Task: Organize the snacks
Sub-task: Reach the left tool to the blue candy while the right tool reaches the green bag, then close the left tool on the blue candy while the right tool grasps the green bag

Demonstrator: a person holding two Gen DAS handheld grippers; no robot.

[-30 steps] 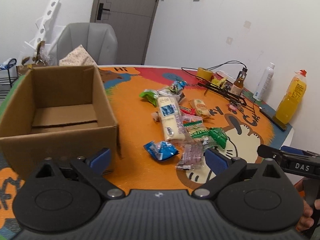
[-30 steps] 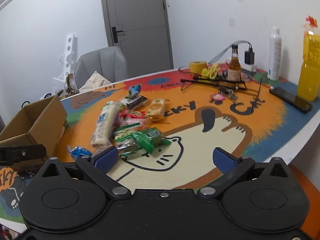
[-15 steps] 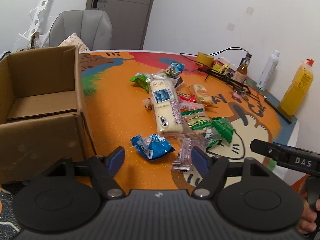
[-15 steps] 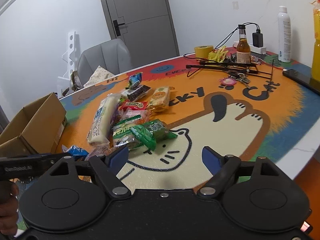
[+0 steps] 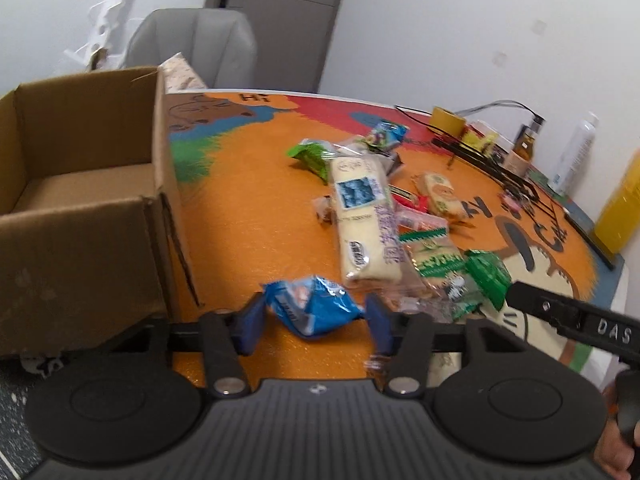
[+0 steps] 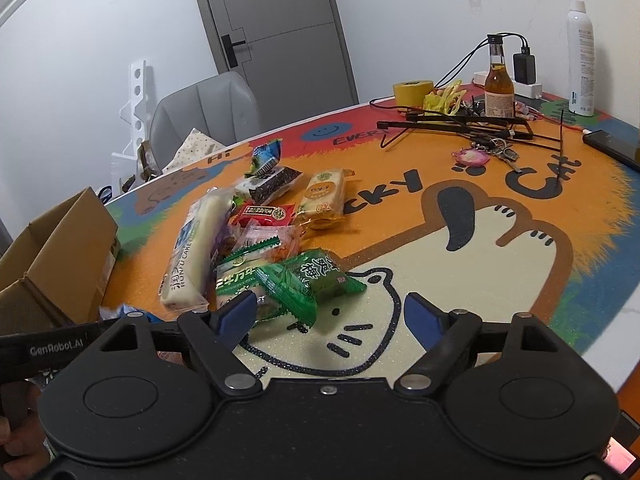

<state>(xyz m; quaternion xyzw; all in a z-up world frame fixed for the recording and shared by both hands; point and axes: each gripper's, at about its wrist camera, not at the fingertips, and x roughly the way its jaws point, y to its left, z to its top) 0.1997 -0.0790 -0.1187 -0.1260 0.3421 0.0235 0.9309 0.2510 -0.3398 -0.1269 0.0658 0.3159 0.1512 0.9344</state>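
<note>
A pile of snack packets lies on the orange cat mat. A blue packet (image 5: 310, 310) sits between the fingers of my left gripper (image 5: 314, 322), which is open around it; the pads look just short of touching. A long white cake pack (image 5: 362, 216) lies behind it. An open, empty cardboard box (image 5: 80, 208) stands at the left. My right gripper (image 6: 330, 314) is open and empty, just right of two green packets (image 6: 304, 284). The cake pack (image 6: 192, 252) and a yellow cracker pack (image 6: 322, 196) lie further back.
A tape roll (image 6: 412, 92), a brown bottle (image 6: 498, 84), a white spray can (image 6: 582, 56), a black wire rack (image 6: 460, 124), keys (image 6: 500, 152) and a phone (image 6: 612, 146) stand at the far right. A yellow bottle (image 5: 620, 208) is near the table edge. A grey chair (image 5: 196, 44) stands behind.
My left gripper moved forward and down to the blue packet and narrowed around it. My right gripper moved forward toward the green packets and narrowed a little.
</note>
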